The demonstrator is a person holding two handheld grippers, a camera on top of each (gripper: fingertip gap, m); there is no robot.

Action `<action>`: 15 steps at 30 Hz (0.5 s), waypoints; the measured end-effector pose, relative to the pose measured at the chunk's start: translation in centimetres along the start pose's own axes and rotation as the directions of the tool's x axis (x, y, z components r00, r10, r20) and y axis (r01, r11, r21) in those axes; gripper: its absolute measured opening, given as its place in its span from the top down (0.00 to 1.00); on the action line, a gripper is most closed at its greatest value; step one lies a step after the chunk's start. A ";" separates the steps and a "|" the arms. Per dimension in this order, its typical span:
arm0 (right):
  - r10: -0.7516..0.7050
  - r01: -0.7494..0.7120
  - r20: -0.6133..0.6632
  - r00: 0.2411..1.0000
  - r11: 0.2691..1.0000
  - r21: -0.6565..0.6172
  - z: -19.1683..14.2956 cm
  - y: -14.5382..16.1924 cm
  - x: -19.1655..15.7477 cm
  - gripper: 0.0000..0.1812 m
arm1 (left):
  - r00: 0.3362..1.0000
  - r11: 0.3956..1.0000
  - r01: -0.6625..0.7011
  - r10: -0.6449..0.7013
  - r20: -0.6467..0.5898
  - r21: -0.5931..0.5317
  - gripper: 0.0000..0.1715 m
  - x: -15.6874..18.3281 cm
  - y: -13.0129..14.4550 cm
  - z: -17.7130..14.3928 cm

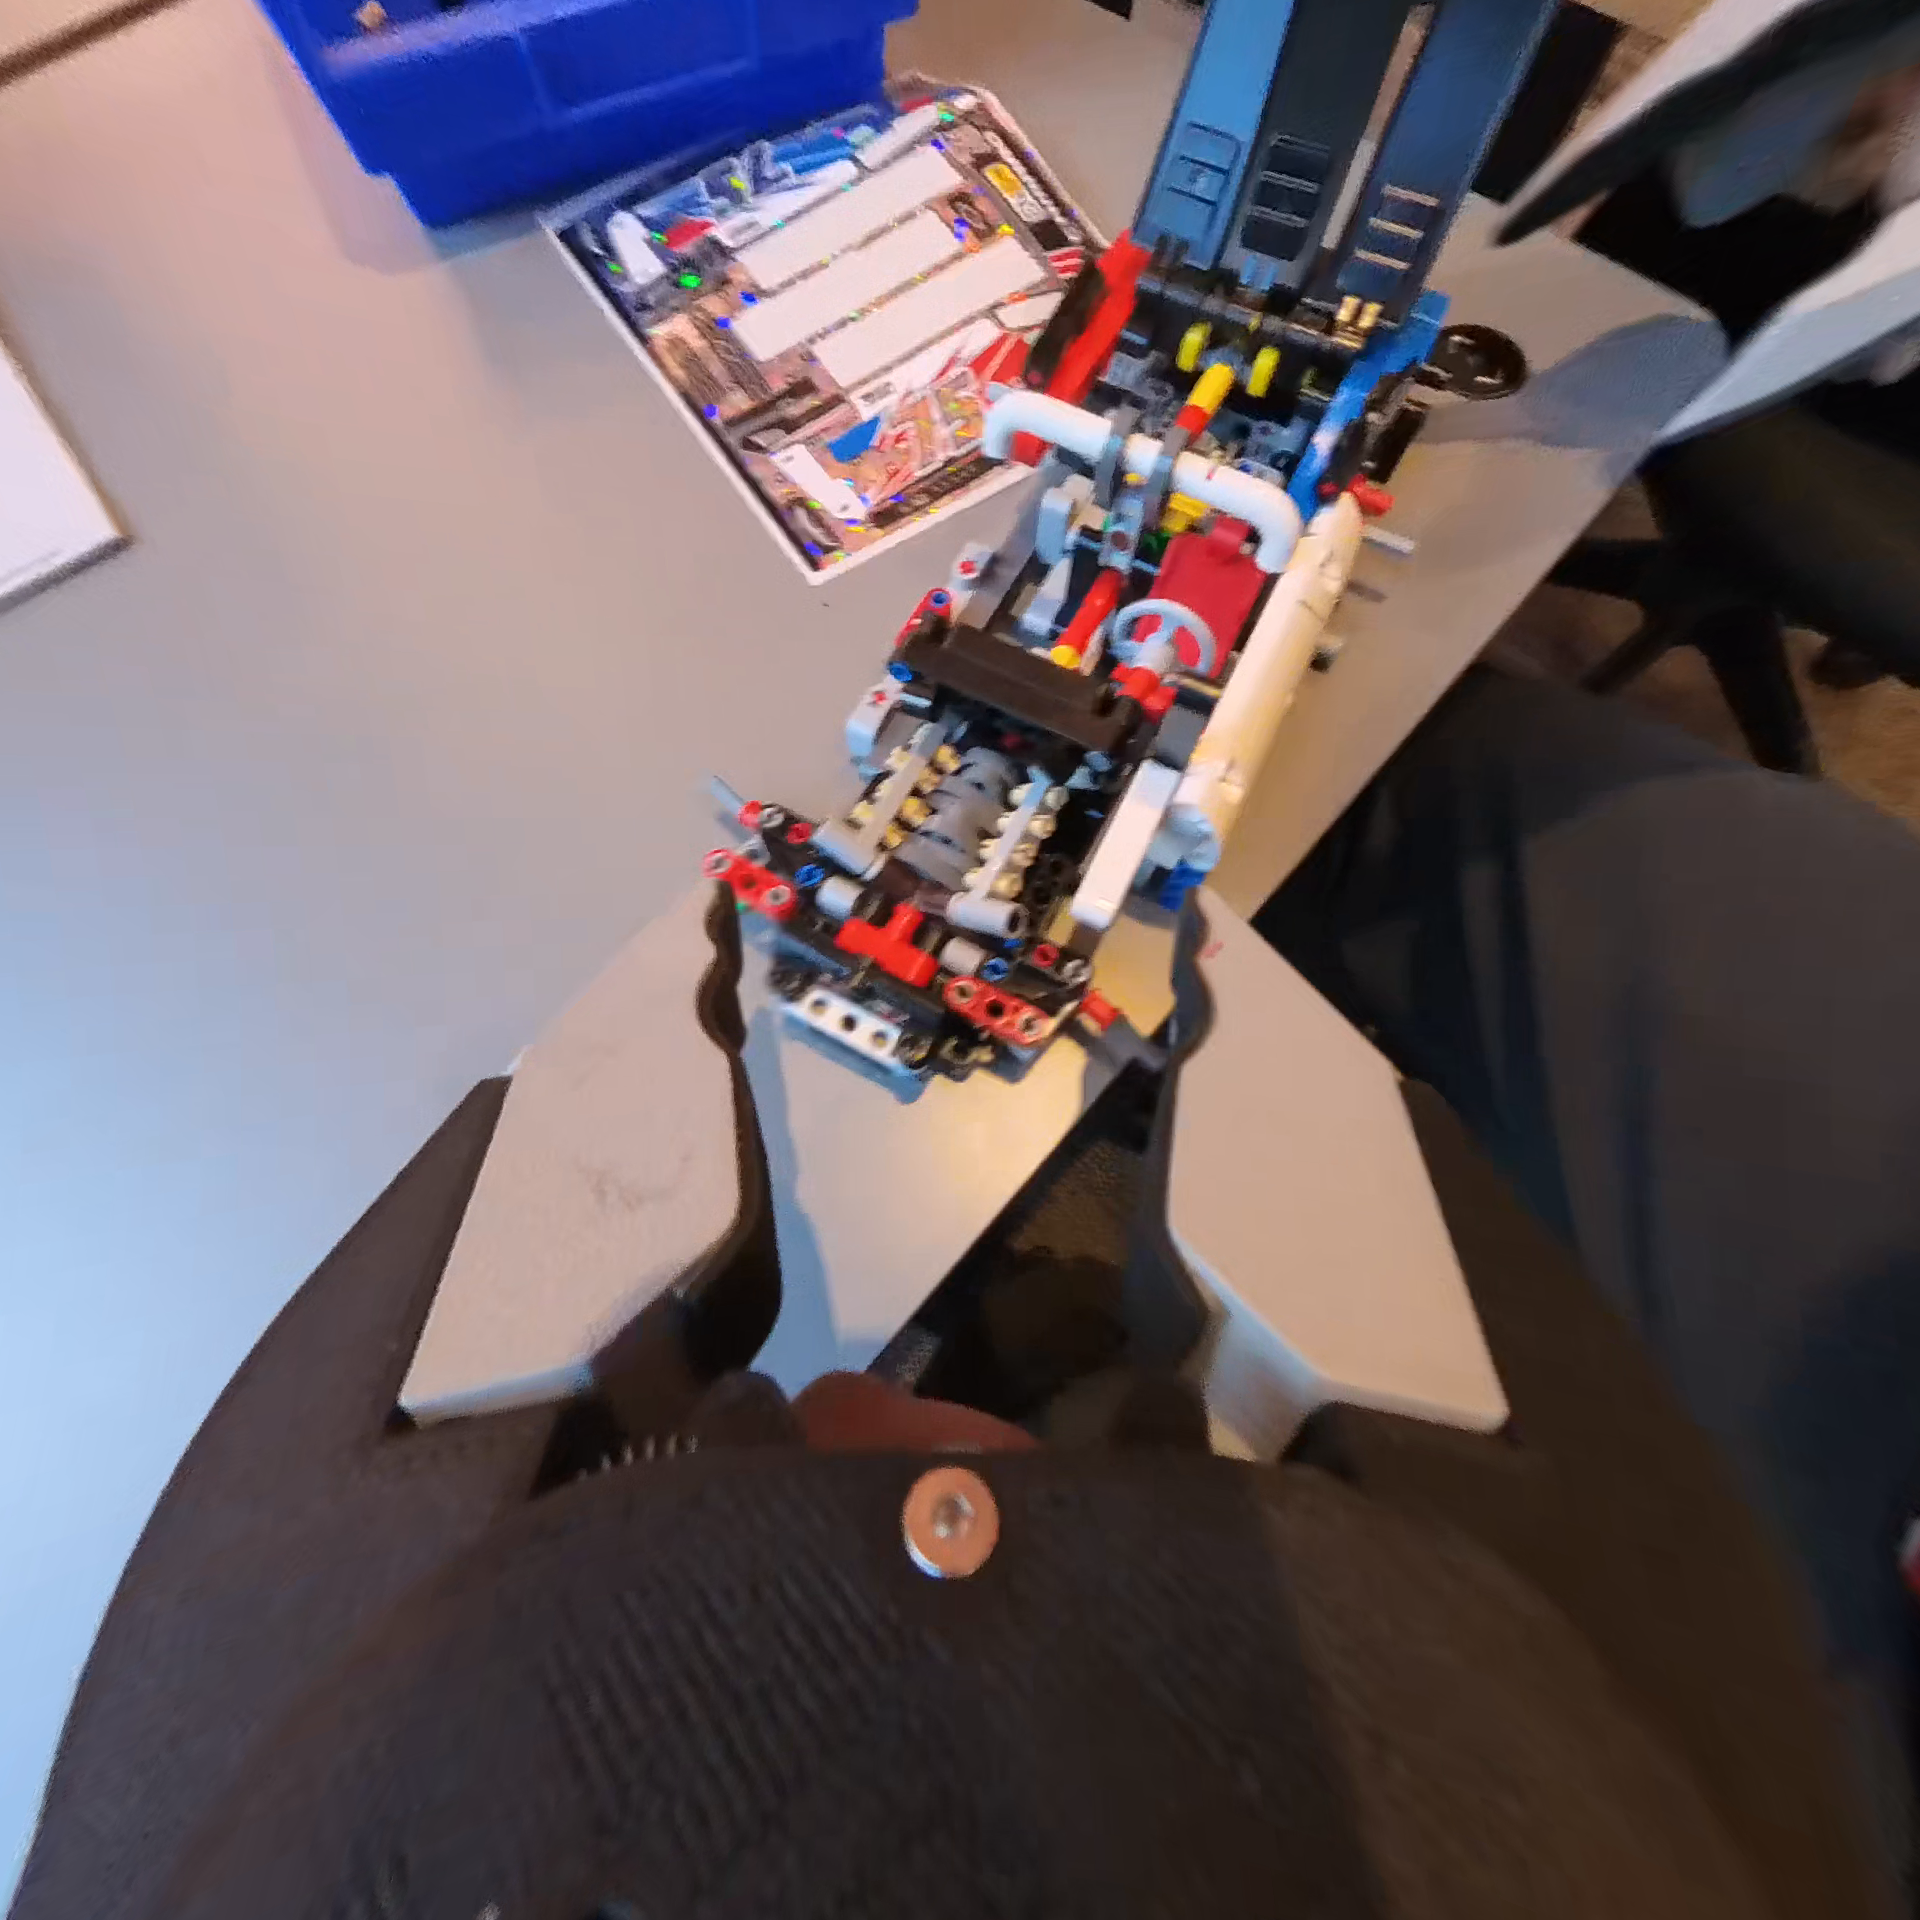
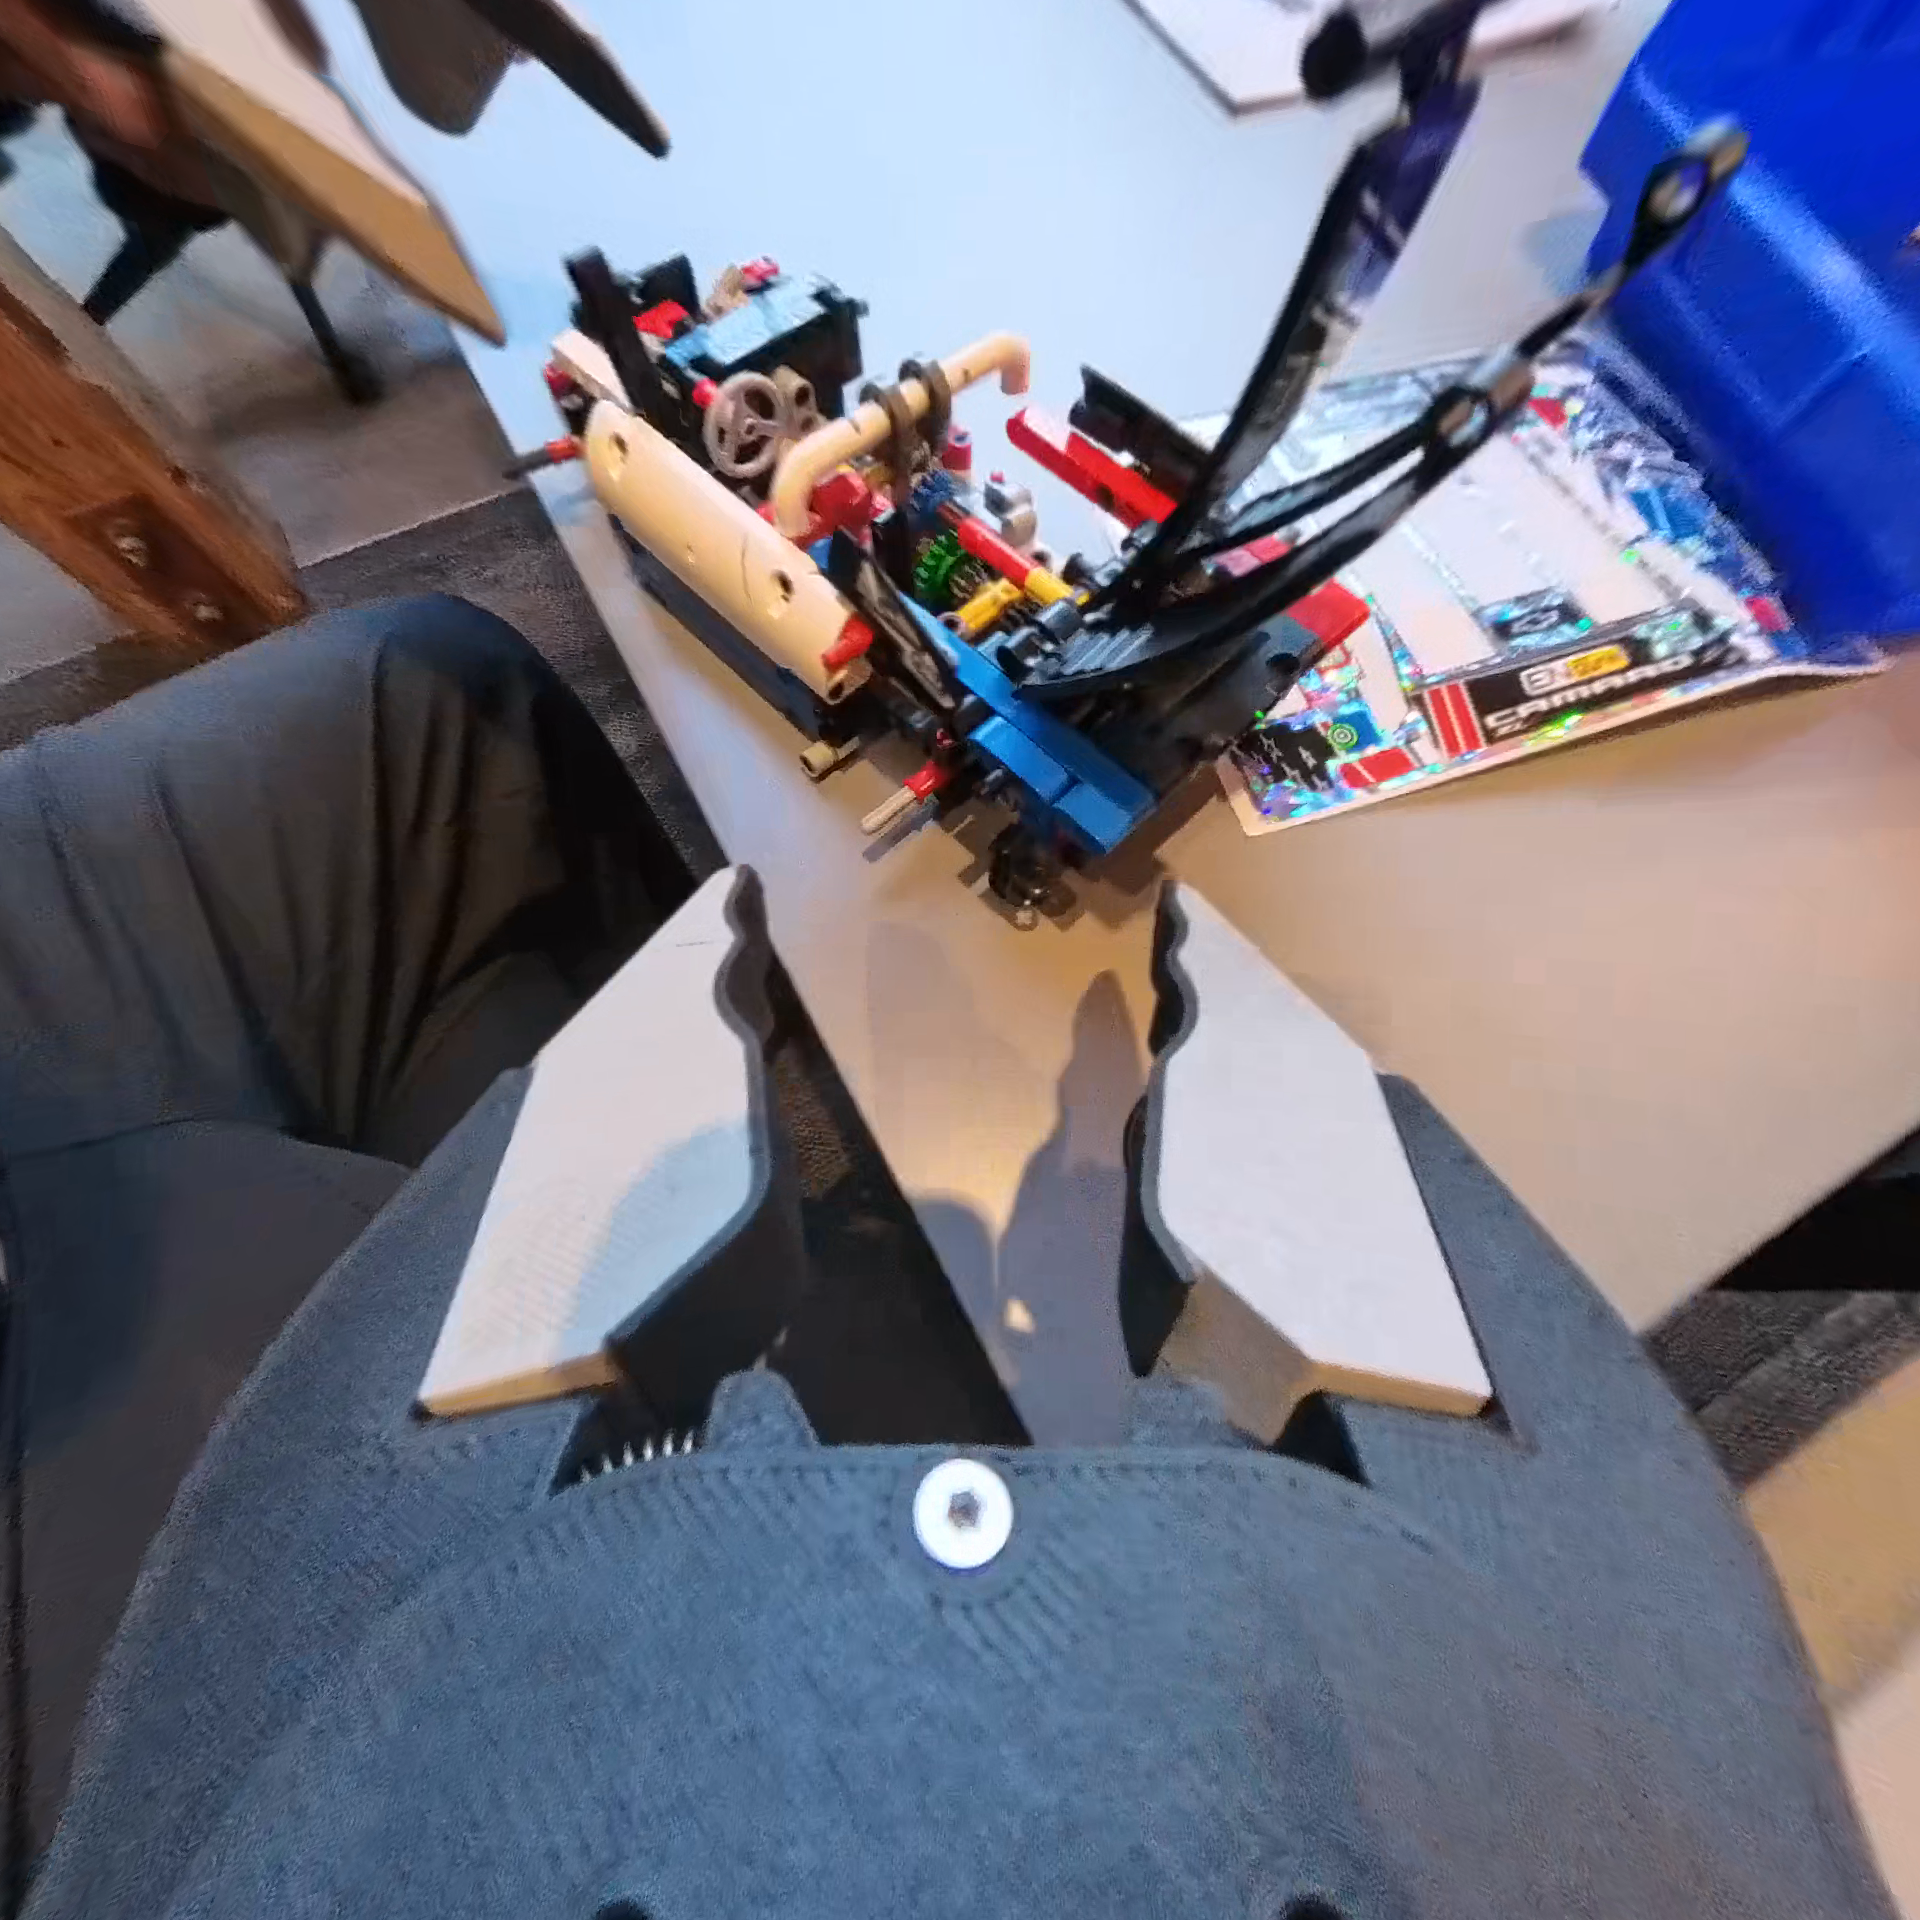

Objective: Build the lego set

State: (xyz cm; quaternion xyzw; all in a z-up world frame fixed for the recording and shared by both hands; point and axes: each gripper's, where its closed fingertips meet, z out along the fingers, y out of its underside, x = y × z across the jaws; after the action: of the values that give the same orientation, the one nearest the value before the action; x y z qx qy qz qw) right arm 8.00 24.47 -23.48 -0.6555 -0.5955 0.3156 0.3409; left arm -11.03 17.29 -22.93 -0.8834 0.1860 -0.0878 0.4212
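Nearest the lens, left hand-held gripper [image 1: 951, 966]: spread wide, pinching nothing, fingertips flanking the front end of the half-built lego car [image 1: 1049, 727] without a clear touch. Right hand-held gripper [image 2: 951, 966]: likewise spread and empty, hovering just short of the car's blue rear corner [image 2: 1049, 769].

Car standing on the grey table [image 1: 364, 675] close to the near edge, above a seated person's dark-trousered lap [image 1: 1662, 1039]. Engine block at the front, grey steering wheel [image 1: 1158, 629] and red seat mid-chassis, white roll bar [image 1: 1143, 457] across, white side panel [image 1: 1288, 623] along one flank, dark rear panel [image 1: 1288, 156] hinged upright. Shiny sticker sheet [image 1: 831, 332] flat just beside the car, blue storage bin [image 1: 582, 94] behind it.

Likely trouble from here:
- Closing on exposed red and blue pins or thin axles at the front, popping them loose.
- Nudging the chassis toward the table edge and off onto the lap, given how near that edge sits.
- Catching the raised rear panel with the right fingers and snapping it off its hinge.
- Motion blur in both views hinting at fast travel, hence poor aim.
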 end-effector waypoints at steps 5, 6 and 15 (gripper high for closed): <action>0.039 -0.028 0.092 0.995 0.992 -0.119 3.8 1.3 0.5 0.65 | 0.986 0.983 -0.147 0.155 0.068 -0.109 0.50 1.4 -0.1 3.1; 0.035 -0.023 0.091 0.995 0.991 -0.131 4.2 1.3 0.6 0.68 | 0.981 0.976 -0.168 0.179 0.072 -0.136 0.49 1.6 0.1 3.7; 0.041 -0.033 0.082 0.996 0.995 -0.096 3.7 -0.1 0.7 0.80 | 0.979 0.994 -0.090 0.101 0.180 -0.069 0.73 -1.4 -1.8 2.9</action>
State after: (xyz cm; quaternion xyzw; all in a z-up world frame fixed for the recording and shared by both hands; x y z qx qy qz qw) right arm 5.02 25.39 -25.51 -0.6680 -0.6110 0.3208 0.2783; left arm -10.94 20.94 -23.37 -0.8901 0.1913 0.0197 0.4131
